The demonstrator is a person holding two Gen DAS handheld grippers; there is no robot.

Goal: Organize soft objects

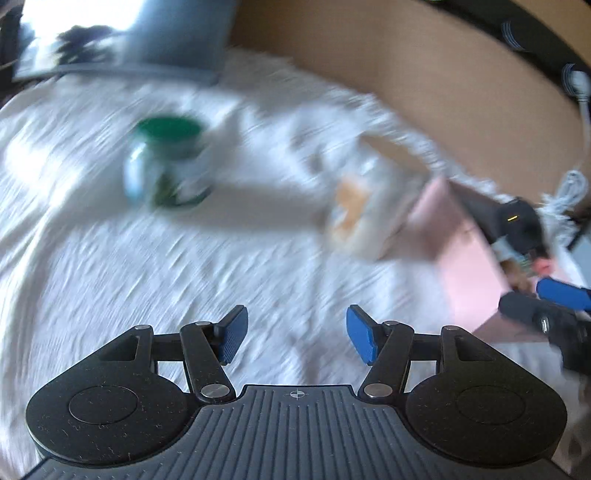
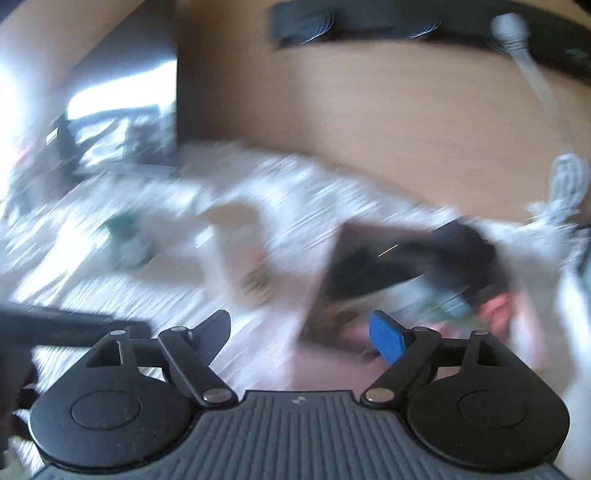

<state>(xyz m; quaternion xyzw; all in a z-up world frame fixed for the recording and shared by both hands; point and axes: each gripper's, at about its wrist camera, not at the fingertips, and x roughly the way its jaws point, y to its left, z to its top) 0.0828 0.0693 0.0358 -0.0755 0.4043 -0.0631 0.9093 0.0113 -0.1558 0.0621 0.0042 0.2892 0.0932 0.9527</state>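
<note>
Gaping empty over the white blanket (image 1: 147,277), both tongs (image 1: 293,334) (image 2: 301,334).

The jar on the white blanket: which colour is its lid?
Green. The jar's lid shows best in the left wrist view.

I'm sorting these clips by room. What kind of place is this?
Probably a bedroom: a white textured bedspread covers a soft surface against a brown headboard-like panel, and a window lets in daylight. Blur prevents certainty.
</note>
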